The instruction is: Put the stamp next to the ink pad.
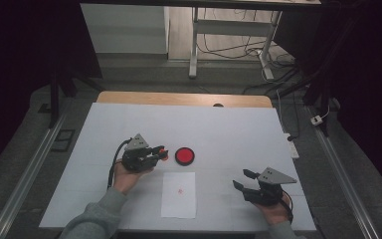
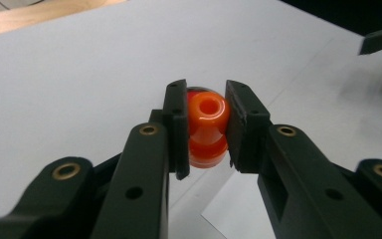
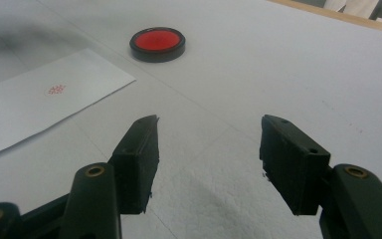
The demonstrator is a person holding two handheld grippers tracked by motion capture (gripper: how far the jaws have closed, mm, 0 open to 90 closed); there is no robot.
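Observation:
My left gripper (image 1: 158, 152) hovers left of centre over the white table (image 1: 238, 134), shut on an orange knob-shaped stamp (image 1: 163, 151). In the left gripper view the stamp (image 2: 207, 130) sits clamped between the two pads (image 2: 175, 119), its hollow end facing the camera. Just right of it lies a round red ink pad in a black case (image 1: 184, 156), also in the right gripper view (image 3: 157, 43). A white paper sheet (image 1: 179, 195) bearing a small red stamp mark (image 1: 180, 190) lies near the front edge. My right gripper (image 1: 239, 179) rests at the front right, open, with nothing between its jaws (image 3: 209, 137).
A wooden strip (image 1: 179, 98) borders the table's far edge. Beyond it stand desk legs (image 1: 194, 45) and loose cables on the floor (image 1: 258, 50). Metal rails (image 1: 345, 174) run along both sides of the table.

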